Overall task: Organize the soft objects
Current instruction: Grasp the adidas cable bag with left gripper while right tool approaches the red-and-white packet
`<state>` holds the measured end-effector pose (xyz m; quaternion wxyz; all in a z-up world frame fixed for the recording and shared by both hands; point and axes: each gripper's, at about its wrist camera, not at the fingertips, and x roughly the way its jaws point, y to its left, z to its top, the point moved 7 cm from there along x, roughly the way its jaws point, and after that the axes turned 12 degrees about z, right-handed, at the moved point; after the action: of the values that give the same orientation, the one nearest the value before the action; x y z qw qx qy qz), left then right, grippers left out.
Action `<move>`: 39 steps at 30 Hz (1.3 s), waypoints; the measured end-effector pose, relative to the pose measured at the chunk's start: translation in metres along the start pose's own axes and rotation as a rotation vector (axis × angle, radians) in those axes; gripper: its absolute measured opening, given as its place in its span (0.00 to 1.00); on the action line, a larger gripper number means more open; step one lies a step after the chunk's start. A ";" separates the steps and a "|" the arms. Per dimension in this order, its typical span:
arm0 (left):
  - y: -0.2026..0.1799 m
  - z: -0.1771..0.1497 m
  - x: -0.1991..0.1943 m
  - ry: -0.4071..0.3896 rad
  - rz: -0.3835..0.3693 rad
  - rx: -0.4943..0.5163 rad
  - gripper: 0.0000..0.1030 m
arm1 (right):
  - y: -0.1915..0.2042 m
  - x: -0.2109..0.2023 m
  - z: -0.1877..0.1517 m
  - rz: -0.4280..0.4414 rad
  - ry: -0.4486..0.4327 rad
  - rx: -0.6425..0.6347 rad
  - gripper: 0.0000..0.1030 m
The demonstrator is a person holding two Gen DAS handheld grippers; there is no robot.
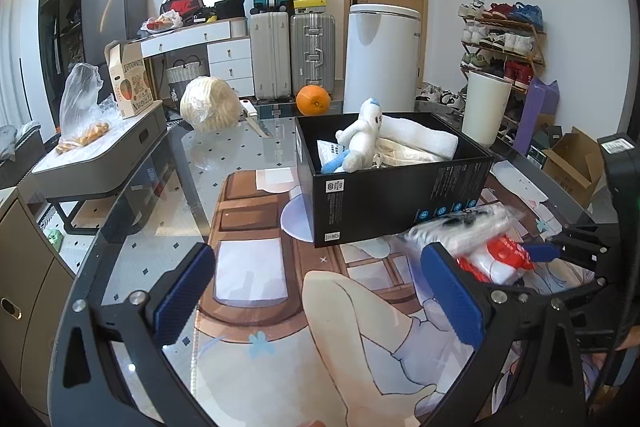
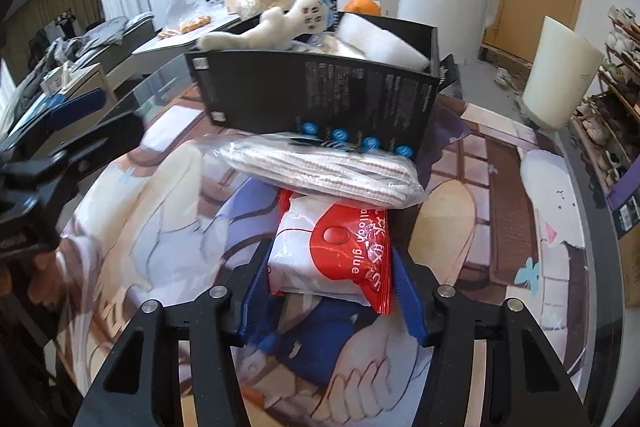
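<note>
A black box (image 1: 400, 195) stands on the table and holds a white plush doll (image 1: 360, 137) and folded white cloth (image 1: 420, 139). My right gripper (image 2: 330, 267) is shut on a red-and-white soft packet (image 2: 332, 251) in front of the box (image 2: 320, 95). A clear bag of white and pink cloth (image 2: 324, 167) lies between the packet and the box. The doll (image 2: 272, 23) leans over the box's rim. My left gripper (image 1: 316, 291) is open and empty above the printed mat, left of the packet (image 1: 496, 255). My right gripper (image 1: 520, 259) also shows in the left wrist view.
An orange (image 1: 313, 100), a knife (image 1: 256, 121), a wrapped cabbage (image 1: 208, 109) and a grey appliance (image 1: 100, 159) with a plastic bag of food sit at the table's far side. A white cup (image 1: 486, 107) stands right of the box. Suitcases and a shoe rack line the wall.
</note>
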<state>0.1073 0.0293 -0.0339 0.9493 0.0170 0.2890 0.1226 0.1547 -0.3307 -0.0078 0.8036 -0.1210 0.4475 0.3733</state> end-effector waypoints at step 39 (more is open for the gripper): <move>-0.124 -0.004 0.042 0.186 -0.251 0.369 1.00 | -0.046 -0.079 -0.028 -0.012 -0.110 0.041 0.54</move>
<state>0.1663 -0.0805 -0.0728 0.9072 0.1430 0.3924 -0.0501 0.1441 -0.4165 0.0338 0.8316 -0.0864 0.4093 0.3652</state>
